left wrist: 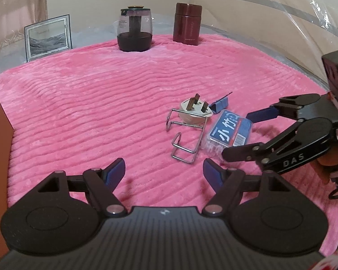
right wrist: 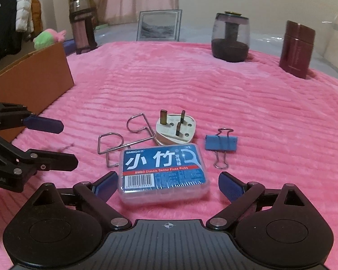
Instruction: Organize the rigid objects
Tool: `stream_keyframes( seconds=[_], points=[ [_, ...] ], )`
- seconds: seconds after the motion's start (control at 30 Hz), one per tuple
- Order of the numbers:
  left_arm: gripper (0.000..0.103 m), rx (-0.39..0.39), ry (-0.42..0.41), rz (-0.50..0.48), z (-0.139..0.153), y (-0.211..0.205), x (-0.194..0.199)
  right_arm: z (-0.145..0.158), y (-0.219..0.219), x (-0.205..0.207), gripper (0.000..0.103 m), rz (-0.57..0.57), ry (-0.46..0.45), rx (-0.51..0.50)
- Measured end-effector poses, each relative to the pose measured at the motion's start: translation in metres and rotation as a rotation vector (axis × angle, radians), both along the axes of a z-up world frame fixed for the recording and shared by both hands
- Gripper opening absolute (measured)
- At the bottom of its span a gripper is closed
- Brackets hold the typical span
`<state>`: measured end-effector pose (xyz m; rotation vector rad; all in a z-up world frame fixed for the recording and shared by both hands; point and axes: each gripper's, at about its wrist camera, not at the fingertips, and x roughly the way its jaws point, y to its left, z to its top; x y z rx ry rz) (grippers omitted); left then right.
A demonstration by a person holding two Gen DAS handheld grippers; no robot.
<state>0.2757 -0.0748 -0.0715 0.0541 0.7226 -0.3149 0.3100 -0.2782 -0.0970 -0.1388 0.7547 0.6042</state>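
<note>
Floss pick box [right wrist: 163,172]: flat on the pink blanket [right wrist: 247,112], near end between the right gripper's [right wrist: 164,185] spread jaws; not clamped, judged set for pickup.
Cluster: plug [right wrist: 175,130] at 12 o'clock of box, binder clip [right wrist: 222,144] at 2, wire rack [right wrist: 121,138] at 10.
Cardboard box [right wrist: 33,76]: 10 o'clock, likely destination.
Left gripper [left wrist: 164,173]: jaws apart, empty, pitched down over the blanket.

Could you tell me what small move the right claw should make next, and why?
Probably ease the right claw slightly forward and close on the floss pick box. Its jaws stand open on either side of the box's near end, pads not yet pressing it. The box lies flat on the pink blanket, with the plug close behind it, so a short advance seems safest.
</note>
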Motion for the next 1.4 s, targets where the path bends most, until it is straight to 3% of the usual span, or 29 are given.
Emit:
stream_keyframes(
  seconds=[0.3, 0.57, 0.73, 0.9, 1.03, 1.23, 1.4],
  points=[
    [0.072, -0.017, 0.0, -0.002, -0.004, 0.001, 0.004, -0.001, 0.002, 0.005, 0.083, 0.02, 0.005, -0.002],
    [0.071, -0.031, -0.022, -0.045, -0.006, -0.011, 0.015, 0.013, -0.023, -0.015, 0.083, -0.103, -0.037, 0.041],
    [0.061, -0.01, -0.042, -0.091, -0.011, -0.026, 0.028, 0.016, -0.035, -0.024, 0.083, -0.145, -0.041, 0.048],
    [0.04, -0.022, -0.014, -0.118, -0.017, -0.032, 0.044, 0.013, -0.046, -0.026, 0.083, -0.196, -0.02, 0.062],
    [0.038, -0.021, -0.017, -0.136, -0.019, -0.037, 0.048, 0.012, -0.049, -0.03, 0.083, -0.201, -0.014, 0.063],
    [0.026, -0.023, -0.013, -0.132, -0.019, -0.039, 0.046, 0.011, -0.047, -0.037, 0.083, -0.199, -0.003, 0.064],
    [0.025, -0.036, 0.003, -0.118, -0.016, -0.035, 0.028, 0.012, -0.043, -0.048, 0.083, -0.2, 0.003, 0.066]
  ],
)
